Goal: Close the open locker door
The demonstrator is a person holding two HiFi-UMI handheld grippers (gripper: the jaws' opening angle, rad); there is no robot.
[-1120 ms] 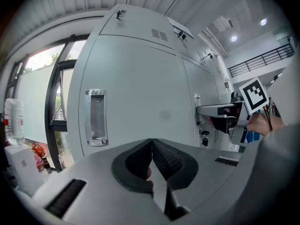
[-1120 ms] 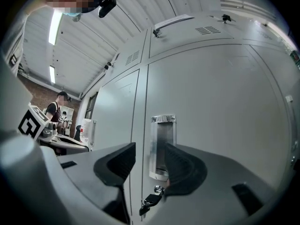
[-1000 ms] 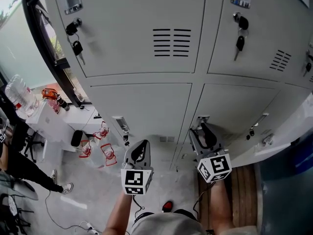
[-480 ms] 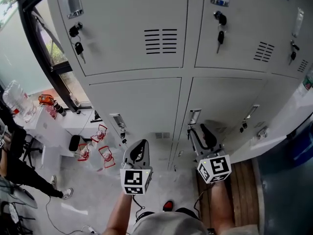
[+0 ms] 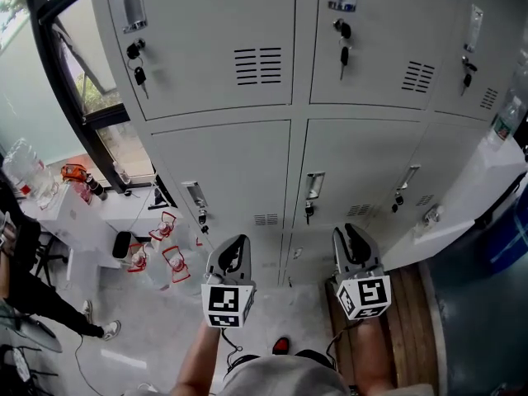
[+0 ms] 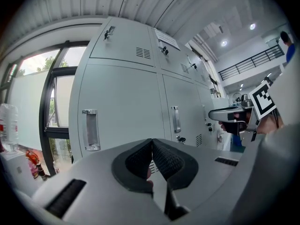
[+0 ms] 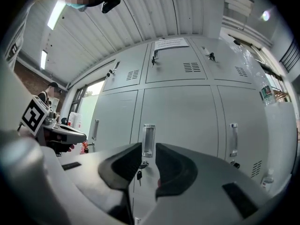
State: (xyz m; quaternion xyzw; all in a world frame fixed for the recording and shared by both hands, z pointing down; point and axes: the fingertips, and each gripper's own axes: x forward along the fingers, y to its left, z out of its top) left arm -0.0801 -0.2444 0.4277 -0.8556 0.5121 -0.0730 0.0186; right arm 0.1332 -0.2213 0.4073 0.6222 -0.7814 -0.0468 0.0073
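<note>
A bank of grey lockers fills the head view. The lower middle door (image 5: 355,180) lies flush with its neighbours, and its chrome handle (image 5: 313,186) has a key hanging below it. That handle (image 7: 148,132) stands straight ahead of the jaws in the right gripper view. My right gripper (image 5: 353,246) hangs a short way in front of this door without touching it. Its jaws are closing, with a narrow gap and nothing between them (image 7: 148,146). My left gripper (image 5: 233,258) is shut and empty, its pads meeting (image 6: 152,140), in front of the lower left door (image 5: 223,172).
A black-framed window (image 5: 74,81) stands at the left, with a white table holding bottles (image 5: 82,205) and red wire items (image 5: 177,262) on the floor. A person's legs (image 5: 33,279) show at far left. A white ledge (image 5: 462,213) juts out at the right above wooden slats (image 5: 408,320).
My right gripper has drawn back from the lower middle door's handle area, and its jaws have narrowed. The view has swung so that the lockers sit further left. The left gripper has stayed put.
</note>
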